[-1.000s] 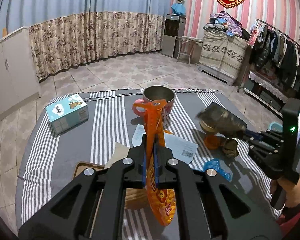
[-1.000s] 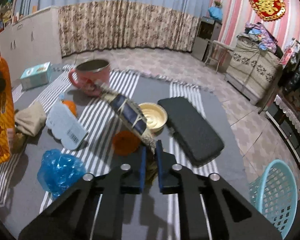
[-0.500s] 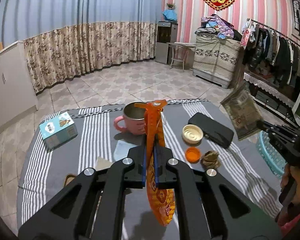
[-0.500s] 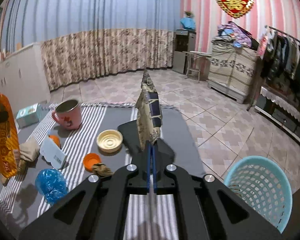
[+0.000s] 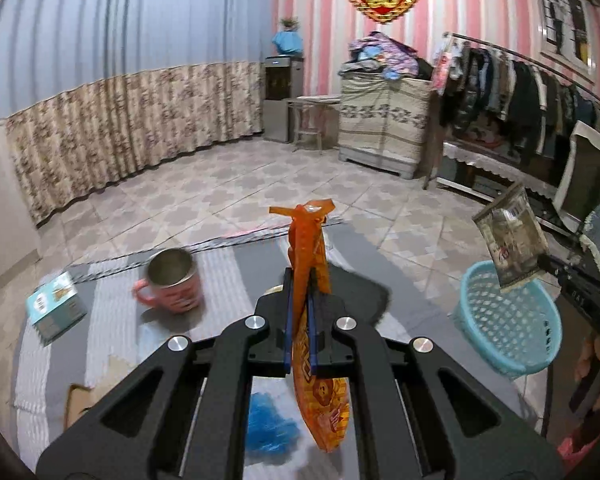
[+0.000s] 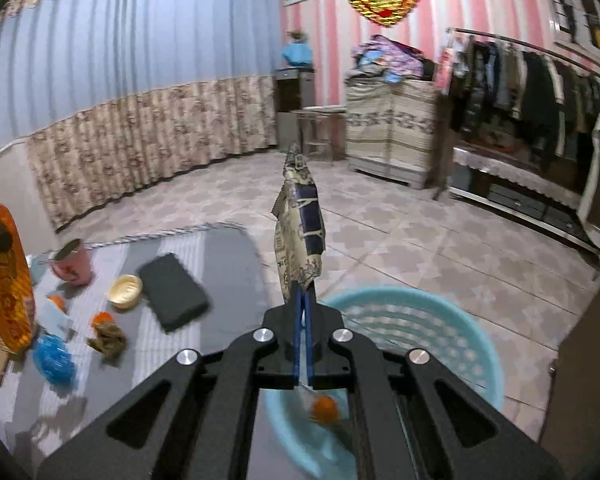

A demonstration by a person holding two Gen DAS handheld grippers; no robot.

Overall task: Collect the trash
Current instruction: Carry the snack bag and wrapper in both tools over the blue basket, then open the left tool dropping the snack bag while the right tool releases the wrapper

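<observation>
Orange snack wrapper point(image 5: 314, 320) stands upright, clamped in the left hand-held gripper point(image 5: 300, 328) above the striped counter point(image 5: 228, 276). The right hand-held gripper point(image 6: 304, 320) is pinched on a beige-and-navy printed packet point(image 6: 298, 232), held over the turquoise basket point(image 6: 440, 320) on the floor beside the counter. A pink mug point(image 5: 172, 280), blue crumpled bag point(image 6: 54, 358) and black pad point(image 6: 172, 292) lie on the counter.

Left gripper point(image 5: 300, 312) and right gripper point(image 6: 304, 320), both raised, jaws clamped tight on thin wrappers
</observation>
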